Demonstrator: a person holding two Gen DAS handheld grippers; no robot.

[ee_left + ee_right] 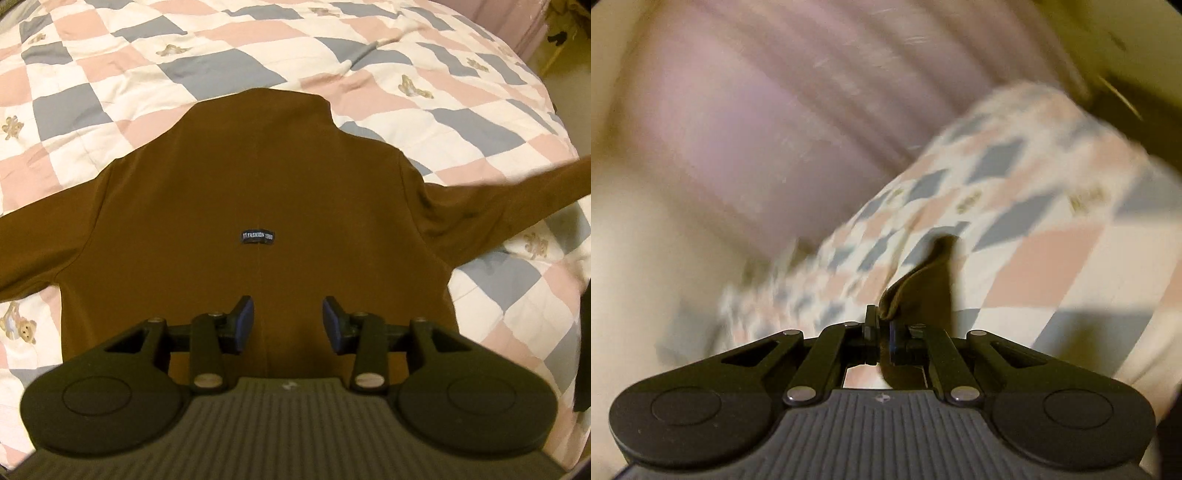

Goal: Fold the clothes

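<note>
Jaws of the left hand-held gripper [288, 319] are standing apart with nothing between them, hovering over the lower back of the brown jacket [258, 192], near the bed's closest edge. The jacket is lying face down and spread flat on the checked quilt [110, 74], its small dark label [257, 237] showing at mid-back and its collar pointing toward the far side of the bed. The right hand-held gripper [882, 328] is clamped together on the end of the jacket's right sleeve [923, 280], and that sleeve [517, 188] is lifting clear of the quilt out toward the bed's right edge; the right wrist view is smeared with motion. The step in hand appears to be folding the sleeve inward. The next move probably calls for carrying the cuff across the back and laying it flat without dragging the body, while the left gripper steadies the cloth.
</note>
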